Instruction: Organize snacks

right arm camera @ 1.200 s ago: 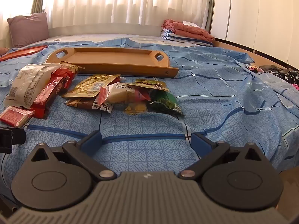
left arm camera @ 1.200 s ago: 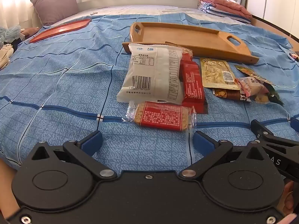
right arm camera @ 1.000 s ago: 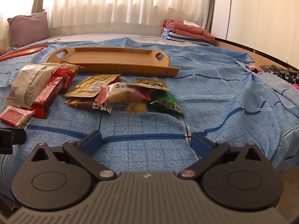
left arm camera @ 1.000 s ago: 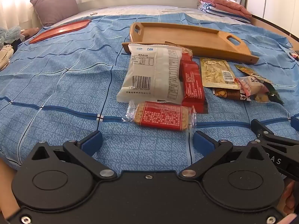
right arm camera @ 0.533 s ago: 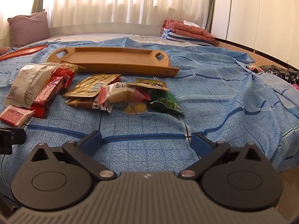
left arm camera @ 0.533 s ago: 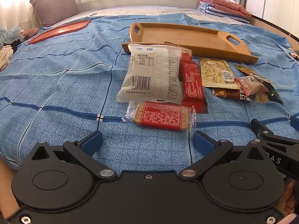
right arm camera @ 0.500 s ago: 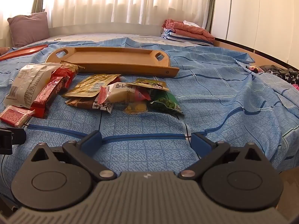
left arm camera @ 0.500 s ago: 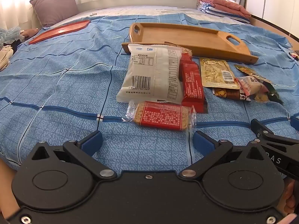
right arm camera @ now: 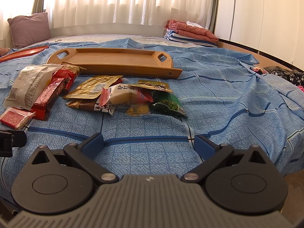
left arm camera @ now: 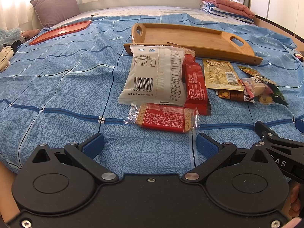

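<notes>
Several snack packs lie in a loose pile on the blue bedspread. A red cracker pack lies nearest my left gripper, which is open and empty just short of it. Behind it lie a white bag and a red bar. A tan pouch and small packets lie to the right, including a green one. An empty wooden tray sits behind the pile; it also shows in the right wrist view. My right gripper is open and empty, short of the packets.
A red tray lies far left on the bed, near a purple pillow. Folded towels sit at the back right. Dark clothes lie at the right edge. The bed's front edge is just below both grippers.
</notes>
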`<state>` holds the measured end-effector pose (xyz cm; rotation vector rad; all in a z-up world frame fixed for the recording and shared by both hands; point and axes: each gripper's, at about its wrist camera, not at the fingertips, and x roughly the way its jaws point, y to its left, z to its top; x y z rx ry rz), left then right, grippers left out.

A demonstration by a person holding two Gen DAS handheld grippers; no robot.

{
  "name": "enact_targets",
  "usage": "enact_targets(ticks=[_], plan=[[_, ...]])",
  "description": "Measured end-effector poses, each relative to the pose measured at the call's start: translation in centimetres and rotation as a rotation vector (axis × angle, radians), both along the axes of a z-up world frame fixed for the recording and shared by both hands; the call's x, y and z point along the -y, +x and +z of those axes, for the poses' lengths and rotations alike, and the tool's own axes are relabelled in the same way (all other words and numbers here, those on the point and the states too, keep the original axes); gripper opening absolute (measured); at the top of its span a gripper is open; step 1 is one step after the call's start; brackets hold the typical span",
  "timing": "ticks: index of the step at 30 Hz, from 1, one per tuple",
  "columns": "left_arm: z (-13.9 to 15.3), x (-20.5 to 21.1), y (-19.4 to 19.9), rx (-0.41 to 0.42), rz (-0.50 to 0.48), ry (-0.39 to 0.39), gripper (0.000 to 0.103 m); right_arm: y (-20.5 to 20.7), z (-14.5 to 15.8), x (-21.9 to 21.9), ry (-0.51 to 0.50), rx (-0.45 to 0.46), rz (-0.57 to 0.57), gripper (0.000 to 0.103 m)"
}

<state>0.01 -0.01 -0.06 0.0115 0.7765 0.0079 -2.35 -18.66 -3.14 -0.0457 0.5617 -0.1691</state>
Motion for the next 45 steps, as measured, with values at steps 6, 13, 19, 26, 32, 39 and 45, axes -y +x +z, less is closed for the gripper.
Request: enact_targets(ticks=[6, 13, 19, 26, 32, 39, 45], plan=[[0.00, 0.00, -0.01, 0.000, 0.000, 0.000, 0.103, -0.05, 0.00, 0.01, 0.000, 0.001, 0.000, 0.103], [0.00, 0.01, -0.01, 0.001, 0.000, 0.000, 0.103, -0.12, 0.00, 0.01, 0.000, 0.001, 0.000, 0.103], [0.00, 0.01, -0.01, 0.002, 0.000, 0.001, 0.103, -0.15, 0.03, 0.02, 0.000, 0.001, 0.000, 0.103], [0.00, 0.01, -0.02, 0.002, 0.000, 0.001, 0.103, -0.19, 0.04, 0.02, -0.001, 0.003, 0.000, 0.103], [0.00, 0.01, -0.02, 0.002, 0.000, 0.001, 0.103, -0.20, 0.03, 0.01, -0.001, 0.004, 0.000, 0.103], [0.00, 0.01, -0.03, 0.004, 0.000, 0.002, 0.103, -0.29, -0.03, -0.03, -0.001, 0.005, 0.000, 0.103], [0.30, 0.15, -0.05, 0.007, -0.001, 0.003, 0.103, -0.41, -0.05, -0.06, -0.002, 0.003, -0.002, 0.103]])
